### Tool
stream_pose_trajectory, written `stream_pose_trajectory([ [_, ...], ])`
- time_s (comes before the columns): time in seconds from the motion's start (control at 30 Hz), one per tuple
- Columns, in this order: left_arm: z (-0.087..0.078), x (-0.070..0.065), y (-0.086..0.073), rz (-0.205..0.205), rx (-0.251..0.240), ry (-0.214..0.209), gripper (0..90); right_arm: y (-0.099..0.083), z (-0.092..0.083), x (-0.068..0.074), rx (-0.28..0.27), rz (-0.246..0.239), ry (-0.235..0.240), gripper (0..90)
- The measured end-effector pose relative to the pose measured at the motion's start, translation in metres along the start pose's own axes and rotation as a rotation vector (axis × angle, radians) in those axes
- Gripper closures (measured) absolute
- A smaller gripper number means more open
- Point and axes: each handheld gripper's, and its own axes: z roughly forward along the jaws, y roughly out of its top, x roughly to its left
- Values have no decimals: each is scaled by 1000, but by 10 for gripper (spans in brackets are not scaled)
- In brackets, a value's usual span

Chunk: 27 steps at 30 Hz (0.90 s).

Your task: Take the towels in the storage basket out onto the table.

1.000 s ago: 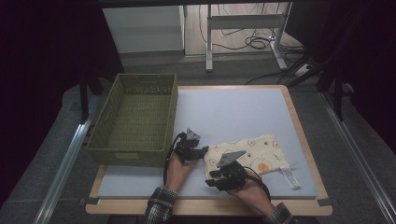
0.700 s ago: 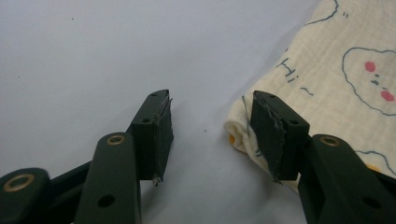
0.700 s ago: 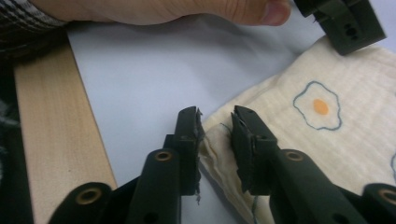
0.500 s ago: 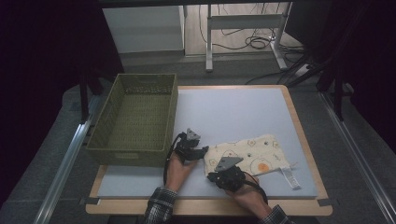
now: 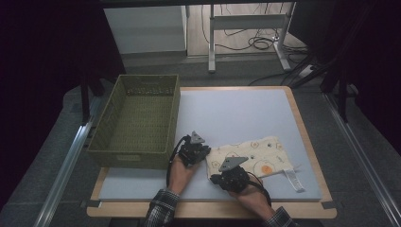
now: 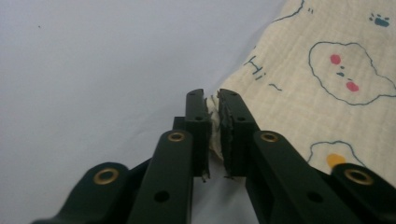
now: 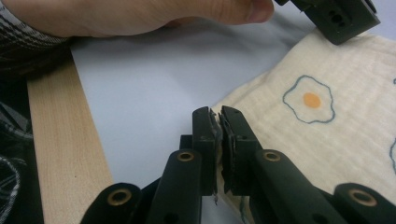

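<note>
The step in hand looks like the taking hold of a printed cloth by its left edge, one corner to each hand-held gripper, probably as the start of a fold or a lift.

Nearest, the right hand-held gripper sits at the cloth's near left corner, close to the wooden front edge of the bench. Its jaws stand almost together with a thin cream edge of fabric caught between them, so it is clamped on the cloth. In the high view this right hand-held gripper lies over the near left part of the cloth, the hand behind it coming in from the near side.

A little farther, the left hand-held gripper is pinched on the far left corner; a small ruffle of fabric shows between its jaws, which are nearly closed. In the high view it lies just left of the cloth and just beside the near right corner of the green basket.

The cloth itself lies flat on the pale bench surface, right of centre and towards the near side, reaching to the right away from both tools, with a white strap or tag at its near right corner.

The next move, as I judge it, calls for both hands to rise together and keep equal tension, so that neither corner slips free and the fabric comes off the bench evenly. The basket beyond stands empty as far as can be seen.
</note>
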Motion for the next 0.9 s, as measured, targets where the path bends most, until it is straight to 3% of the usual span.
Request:
stream_pose_trajectory([
  [0.1,0,-5,0,13,-7,20,854,0,-3,0,-4,8,13,850],
  [0.23,-4,-3,5,-24,-50,-19,860,1,-11,-4,-32,29,32,850],
  [0.4,-10,-10,21,-1,-69,-20,858,4,-27,-5,-58,20,17,849],
  [0.67,-7,-21,47,29,-94,-44,856,1,-60,-16,-105,25,-38,849],
  [0.9,7,-32,68,57,-106,-69,852,-13,-87,-35,-128,73,-95,849],
])
